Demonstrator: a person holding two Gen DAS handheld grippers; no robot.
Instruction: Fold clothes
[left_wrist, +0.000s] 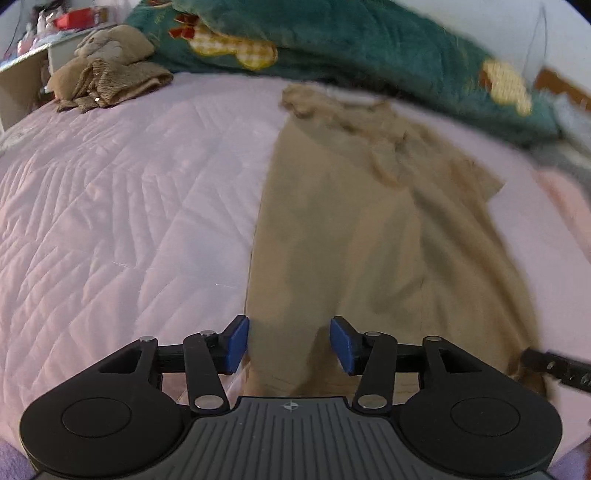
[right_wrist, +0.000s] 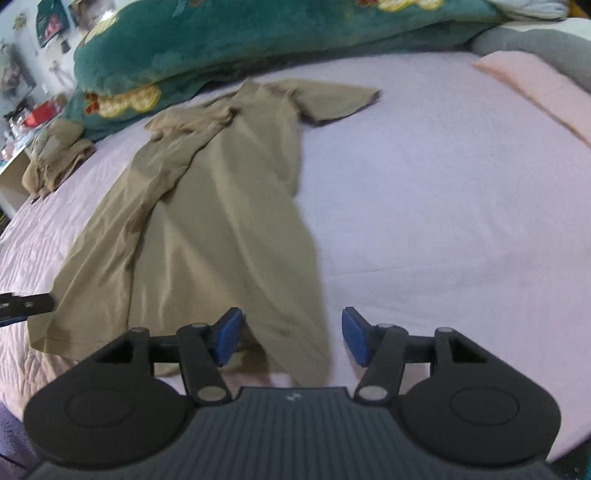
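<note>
— Left wrist view: what did the left gripper (left_wrist: 290, 345) have?
— Nothing; its blue pads were spread over the hem of the tan short-sleeved shirt (left_wrist: 354, 236), lying flat on the pink quilted bedspread (left_wrist: 122, 206).
— And the right gripper (right_wrist: 291, 336)?
— Spread too, at the hem's other corner.
— Farther back?
— A crumpled brown plush garment (left_wrist: 107, 74) and a teal fleece blanket (left_wrist: 369, 40). No containers could be made out.
</note>
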